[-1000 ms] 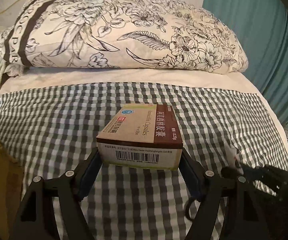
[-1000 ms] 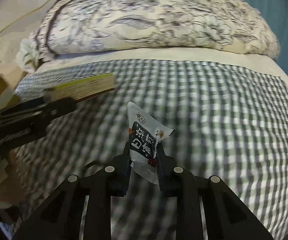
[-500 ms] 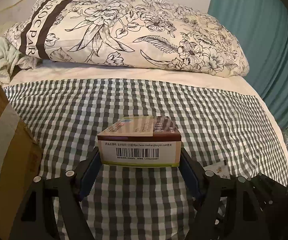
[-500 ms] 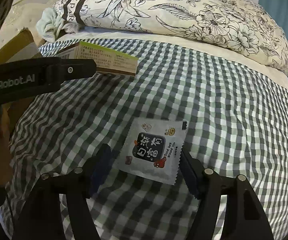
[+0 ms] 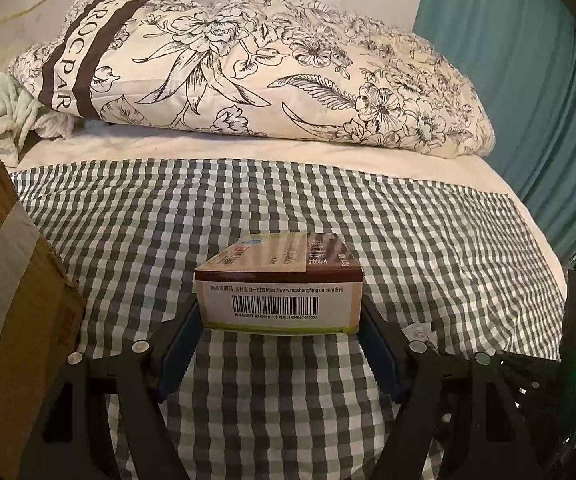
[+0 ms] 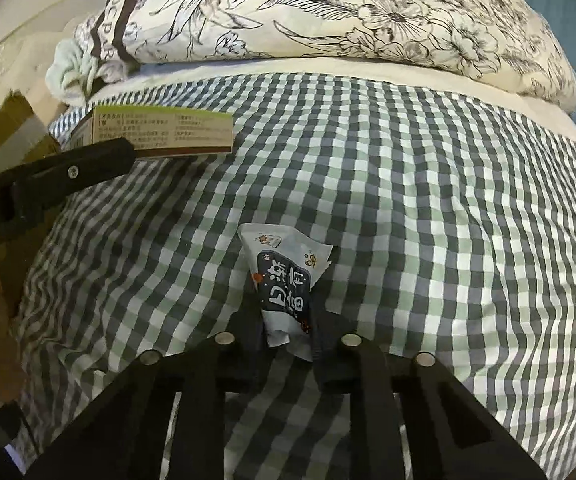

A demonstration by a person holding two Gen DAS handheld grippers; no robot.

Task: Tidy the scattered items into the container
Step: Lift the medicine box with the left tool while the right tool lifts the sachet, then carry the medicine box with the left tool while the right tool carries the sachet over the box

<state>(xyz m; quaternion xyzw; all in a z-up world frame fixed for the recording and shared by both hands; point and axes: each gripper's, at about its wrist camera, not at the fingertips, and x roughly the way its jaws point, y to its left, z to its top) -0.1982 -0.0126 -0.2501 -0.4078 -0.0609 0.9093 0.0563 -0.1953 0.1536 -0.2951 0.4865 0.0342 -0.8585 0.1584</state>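
So far nothing shown has gone into the carton (image 5: 12,280), which sits at the left edge of the bed (image 5: 327,208); both items seen are in hand, not yet dropped. The left tongs (image 5: 280,324) are clamped across the ends of the medicine box (image 5: 278,284), held clear of the checked cloth, right of the carton. The right tongs (image 6: 288,332) have just closed and now pinch the snack packet (image 6: 284,280), crumpled upright between them, nearer and further right. Left to do: carry both leftward and release them.
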